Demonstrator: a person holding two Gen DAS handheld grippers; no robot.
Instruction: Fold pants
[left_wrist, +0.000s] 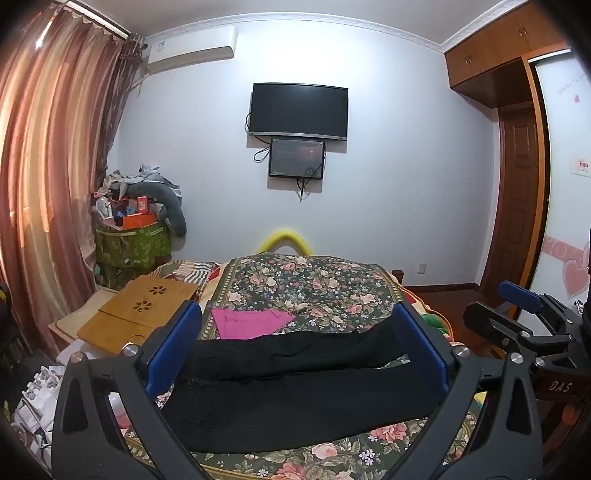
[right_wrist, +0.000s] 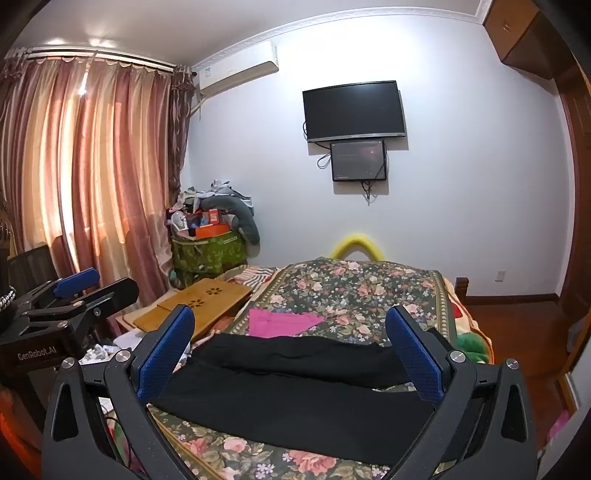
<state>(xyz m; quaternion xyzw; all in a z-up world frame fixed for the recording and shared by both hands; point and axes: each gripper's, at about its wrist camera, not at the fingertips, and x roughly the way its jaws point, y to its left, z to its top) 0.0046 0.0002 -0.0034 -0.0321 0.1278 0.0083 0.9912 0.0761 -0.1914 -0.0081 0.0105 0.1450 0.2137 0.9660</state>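
Both jaws spread wide, gripping nothing — left gripper (left_wrist: 295, 345) and right gripper (right_wrist: 290, 352) hover above black pants (left_wrist: 295, 391) lying across a floral bed (left_wrist: 314, 284). Green bag (left_wrist: 133, 245) overflows with boxes, clothes. Writing: "GenRobot.AI", "DAS".

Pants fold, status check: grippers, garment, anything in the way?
Left gripper and right gripper open, empty. Black pants spread unfolded on floral bedspread. Pink garment beyond, touching far edge.

Warm daylight glows through the curtains (right_wrist: 92, 166), while the white wall (left_wrist: 388, 184) is evenly bright. Fisheye distortion bends the room's edges, corners vignette dark, and the black pants (left_wrist: 295, 387) lose detail.
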